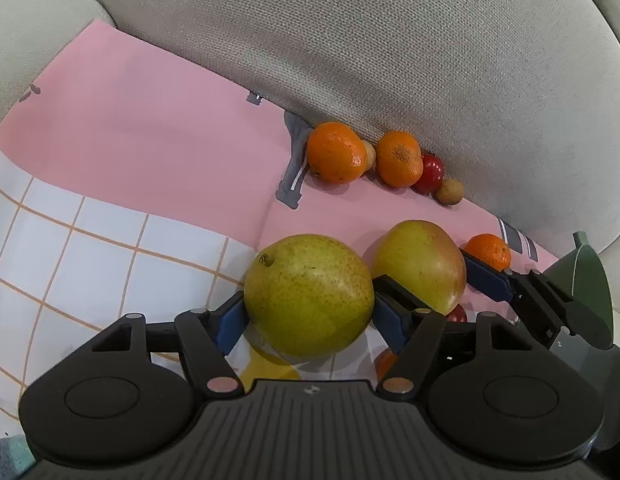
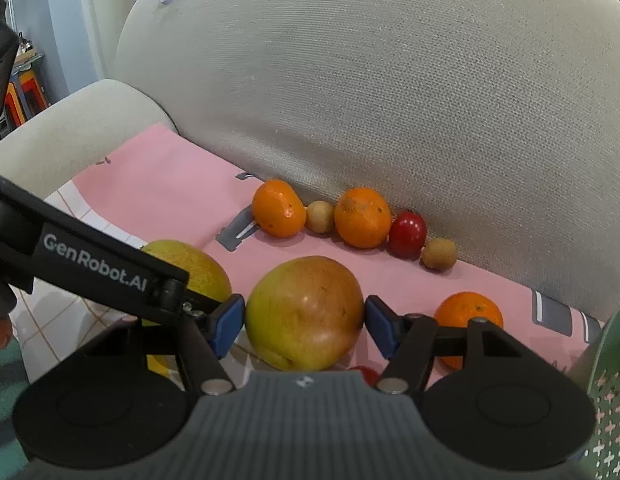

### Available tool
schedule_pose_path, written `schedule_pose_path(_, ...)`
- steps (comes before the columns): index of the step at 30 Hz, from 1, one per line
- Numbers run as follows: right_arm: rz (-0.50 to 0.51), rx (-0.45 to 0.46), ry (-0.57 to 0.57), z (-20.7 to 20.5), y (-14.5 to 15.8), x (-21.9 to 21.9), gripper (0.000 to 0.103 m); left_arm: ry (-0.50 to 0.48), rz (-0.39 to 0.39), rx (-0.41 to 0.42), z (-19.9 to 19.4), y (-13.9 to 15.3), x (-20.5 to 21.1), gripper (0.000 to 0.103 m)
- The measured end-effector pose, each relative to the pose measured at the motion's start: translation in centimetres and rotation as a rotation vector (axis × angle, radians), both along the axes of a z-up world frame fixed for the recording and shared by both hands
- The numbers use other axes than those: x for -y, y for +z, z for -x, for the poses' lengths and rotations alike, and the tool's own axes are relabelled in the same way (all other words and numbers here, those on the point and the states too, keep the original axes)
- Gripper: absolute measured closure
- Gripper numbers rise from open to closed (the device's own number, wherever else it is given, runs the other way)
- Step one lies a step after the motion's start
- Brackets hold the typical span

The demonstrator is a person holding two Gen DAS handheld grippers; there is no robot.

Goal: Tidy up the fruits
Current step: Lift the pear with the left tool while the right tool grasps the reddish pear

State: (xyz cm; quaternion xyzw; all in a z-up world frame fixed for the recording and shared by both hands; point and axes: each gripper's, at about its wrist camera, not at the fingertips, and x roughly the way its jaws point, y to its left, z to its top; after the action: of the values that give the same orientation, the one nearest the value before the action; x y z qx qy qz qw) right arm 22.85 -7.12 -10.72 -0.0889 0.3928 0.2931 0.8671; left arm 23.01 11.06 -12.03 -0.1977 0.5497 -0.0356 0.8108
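Left gripper [image 1: 308, 312] clamped a green pear [image 1: 308, 294] over the pink cloth [image 1: 149, 128]. Right gripper [image 2: 304, 322] clasped a reddish-yellow pear [image 2: 304, 313] just beside it. Three oranges [image 2: 362, 217] lay near the sofa back [image 2: 390, 100].

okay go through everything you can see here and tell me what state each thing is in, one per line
Left hand-held gripper: shut on the speckled green pear.
Speckled green pear: gripped between blue pads.
Right hand-held gripper: pads at both sides of the yellow-red apple.
Yellow-red apple: between the pads; lifted or resting, cannot tell.
Row of small oranges and other fruits: resting against the grey sofa backrest.
Single orange: alone on the pink cloth.
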Motion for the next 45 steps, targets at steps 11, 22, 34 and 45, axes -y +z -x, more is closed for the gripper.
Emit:
schedule_pose_path(11, 0.002, 0.064, -0.037, 1.4, 1.7, 0.7, 0.04, 0.026, -0.004, 0.026, 1.1, 1.5, -0.2, 0.027)
schedule_pose_path(22, -0.048, 0.165, -0.068, 4.6, 6.6, 3.0, 0.04, 0.03, -0.018, 0.122, 3.9, 6.4, 0.7, 0.027)
schedule_pose_path(34, -0.067, 0.246, -0.157, 9.0, 11.1, 9.3, 0.04, -0.083, -0.056, 0.223, 6.9, 12.2, 6.0, 0.027)
schedule_pose_path(45, -0.025, 0.246, -0.263, 11.1, 12.0, 17.3, 0.04, -0.281, -0.086, 0.255, 8.4, 14.1, 13.9, 0.027)
